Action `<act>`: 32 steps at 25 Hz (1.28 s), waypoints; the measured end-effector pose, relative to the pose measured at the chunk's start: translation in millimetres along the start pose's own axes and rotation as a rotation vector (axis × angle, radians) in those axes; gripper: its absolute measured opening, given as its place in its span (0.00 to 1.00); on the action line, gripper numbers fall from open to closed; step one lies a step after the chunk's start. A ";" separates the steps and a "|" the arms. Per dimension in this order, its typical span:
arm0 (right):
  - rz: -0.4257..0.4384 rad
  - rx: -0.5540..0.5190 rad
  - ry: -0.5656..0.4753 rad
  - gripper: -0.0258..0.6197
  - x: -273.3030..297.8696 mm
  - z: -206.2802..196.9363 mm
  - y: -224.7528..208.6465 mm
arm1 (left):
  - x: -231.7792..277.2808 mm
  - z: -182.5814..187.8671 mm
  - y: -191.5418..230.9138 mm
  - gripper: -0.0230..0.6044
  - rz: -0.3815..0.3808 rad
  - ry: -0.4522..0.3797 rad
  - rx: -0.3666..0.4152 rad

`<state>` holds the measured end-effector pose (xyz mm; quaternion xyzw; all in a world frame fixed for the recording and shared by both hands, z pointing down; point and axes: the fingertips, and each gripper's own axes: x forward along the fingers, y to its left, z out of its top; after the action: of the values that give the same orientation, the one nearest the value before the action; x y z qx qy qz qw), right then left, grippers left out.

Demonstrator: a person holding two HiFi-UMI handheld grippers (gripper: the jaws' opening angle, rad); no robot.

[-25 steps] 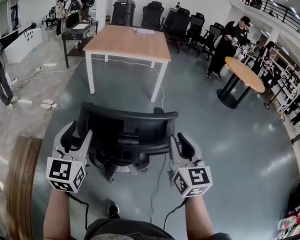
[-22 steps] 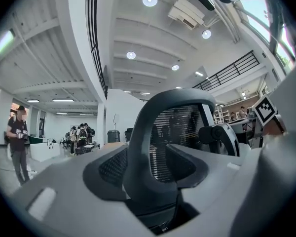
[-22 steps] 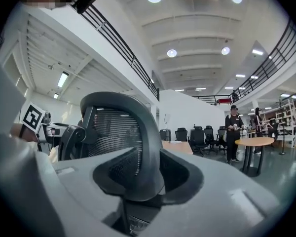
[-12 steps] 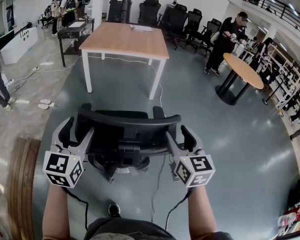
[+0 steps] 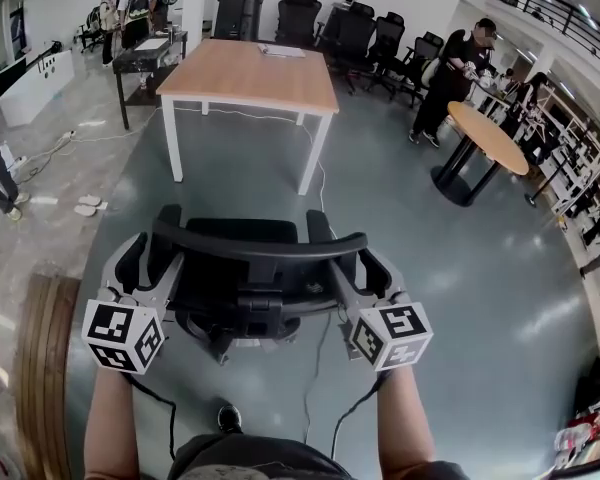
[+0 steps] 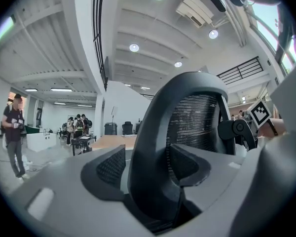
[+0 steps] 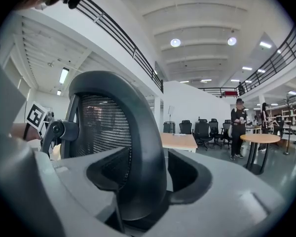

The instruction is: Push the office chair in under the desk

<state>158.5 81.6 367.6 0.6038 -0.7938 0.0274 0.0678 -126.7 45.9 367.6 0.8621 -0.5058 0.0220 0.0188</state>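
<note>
A black mesh office chair [image 5: 260, 243] stands with its back toward me, a good way short of the wooden desk [image 5: 250, 73] with white legs. My left gripper [image 5: 152, 260] straddles the left edge of the backrest, and my right gripper [image 5: 362, 268] straddles the right edge. In the left gripper view the backrest rim [image 6: 153, 132] runs between the pads of the left gripper [image 6: 143, 164], whose jaws have just closed a little, a sliver of gap still showing. In the right gripper view the rim [image 7: 138, 132] sits inside the right gripper [image 7: 148, 174], whose jaws have just been opening.
A round wooden table [image 5: 490, 138] with a person [image 5: 450, 78] beside it is at the right. Spare black chairs [image 5: 360, 33] line the back wall. A dark side table [image 5: 150, 63] and several people [image 5: 130, 13] are at the back left. A curved wooden piece [image 5: 40, 368] lies at my left; a cable [image 5: 315, 368] trails under the chair.
Both grippers have spread their jaws wider and slid forward so that the backrest's side edges now lie between them. The chair sits a little lower in the head view.
</note>
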 end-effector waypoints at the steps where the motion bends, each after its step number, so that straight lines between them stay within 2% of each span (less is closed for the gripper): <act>1: 0.007 0.010 0.002 0.40 0.9 -0.5 0.3 | 0.7 0.5 -1.0 0.51 -0.005 -0.003 0.003; 3: 0.012 0.025 0.003 0.38 1.7 -1.2 1.2 | 1.0 2.0 -2.6 0.47 -0.011 -0.006 0.018; 13: -0.007 0.015 -0.028 0.37 2.0 1.3 1.0 | 5.0 1.2 -1.5 0.44 -0.050 0.031 -0.021; 27: -0.026 0.011 -0.036 0.37 22.6 -0.2 -5.9 | 24.8 1.8 9.4 0.43 -0.070 0.027 -0.015; 32: -0.044 0.015 -0.043 0.37 39.4 6.4 -19.8 | 49.9 7.8 11.5 0.43 -0.099 0.044 -0.009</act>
<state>166.8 37.8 366.0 0.6220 -0.7814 0.0189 0.0466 -112.3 -3.7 362.8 0.8853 -0.4621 0.0377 0.0351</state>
